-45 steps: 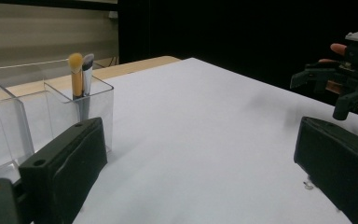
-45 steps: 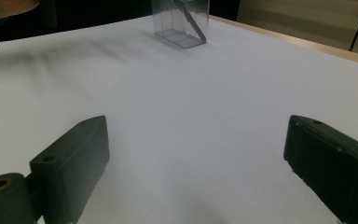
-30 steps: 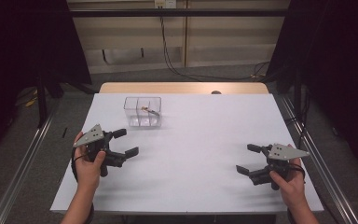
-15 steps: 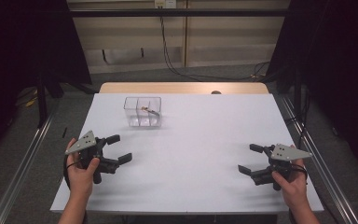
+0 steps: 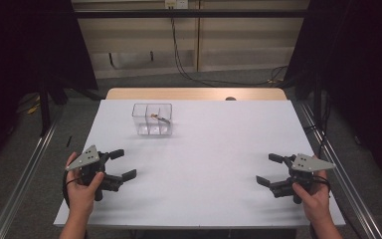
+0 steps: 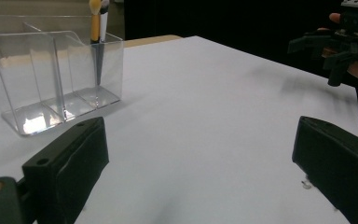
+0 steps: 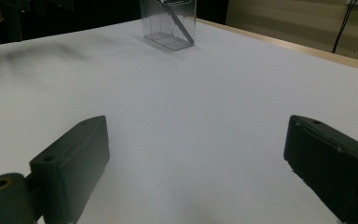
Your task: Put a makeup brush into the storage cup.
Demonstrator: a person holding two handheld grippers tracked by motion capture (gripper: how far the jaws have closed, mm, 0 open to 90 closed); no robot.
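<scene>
The big white flat counter (image 5: 214,164) is mostly bare. Near its far left part stands a small clear plastic box with three little rooms (image 5: 152,119). Inside one end room leans a thin brush with a yellow and white tip (image 6: 96,28); in the right gripper view its grey handle shows slanted in the box.

What has changed: the left tongs (image 5: 118,164) have come back toward the person and down to the near left edge of the counter since a second ago. They are now farther from the clear box. The right tongs (image 5: 271,170) have hardly moved and sit near the right edge. I think this means the work with the brush is done, or has not started, and both hands are resting.

The left tongs are wide open and hold nothing. The right tongs are wide open too and hold nothing. Both are well apart from the box.
</scene>
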